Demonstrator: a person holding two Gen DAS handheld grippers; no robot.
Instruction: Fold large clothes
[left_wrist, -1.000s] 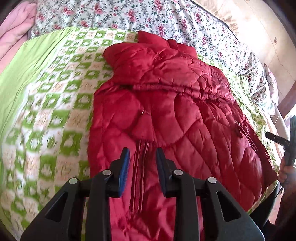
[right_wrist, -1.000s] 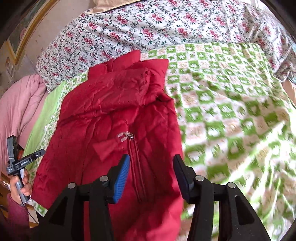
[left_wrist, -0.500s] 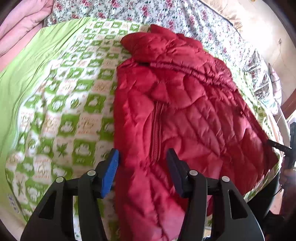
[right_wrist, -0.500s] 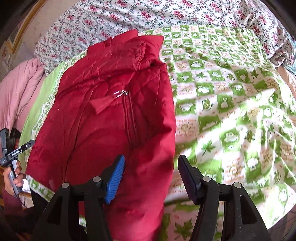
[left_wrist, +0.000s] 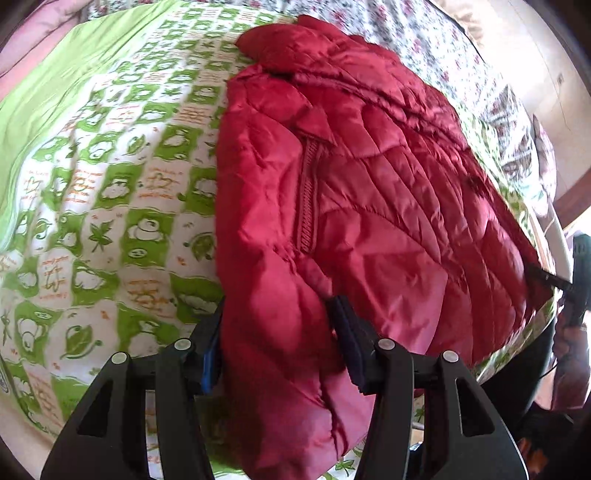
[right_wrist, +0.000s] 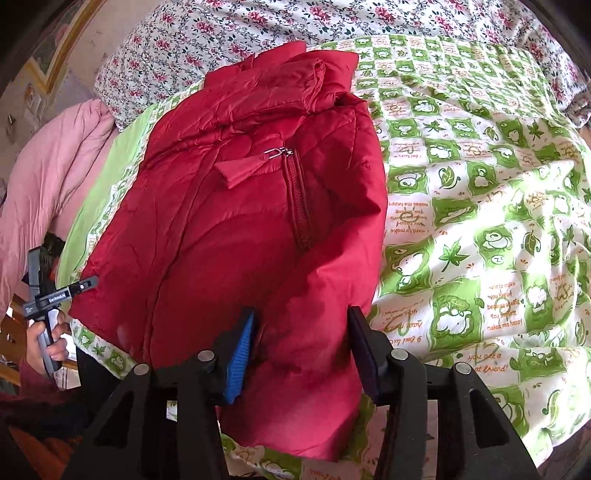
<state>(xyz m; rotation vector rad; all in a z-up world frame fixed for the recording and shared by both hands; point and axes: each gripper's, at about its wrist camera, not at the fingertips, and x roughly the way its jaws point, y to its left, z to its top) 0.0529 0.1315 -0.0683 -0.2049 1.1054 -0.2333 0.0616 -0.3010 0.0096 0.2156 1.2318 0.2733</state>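
A red quilted jacket (left_wrist: 369, 177) lies front up on the green checked bedspread (left_wrist: 110, 166), zipper partly closed, collar and hood at the far end. My left gripper (left_wrist: 280, 343) is open, its jaws wide on either side of the jacket's near hem corner. In the right wrist view the same jacket (right_wrist: 240, 221) fills the middle, with a silver zip pull (right_wrist: 277, 152). My right gripper (right_wrist: 299, 350) is open too, its jaws straddling the near hem at the jacket's other side.
A floral sheet (right_wrist: 258, 26) covers the far end of the bed. A pink quilt (right_wrist: 44, 177) lies at one side. The bed's near edge is just below both grippers. The other gripper and hand show at each view's edge (right_wrist: 48, 295).
Both grippers have dropped back toward the jacket's near hem and opened wider. The hem now sits between the jaws of each gripper.
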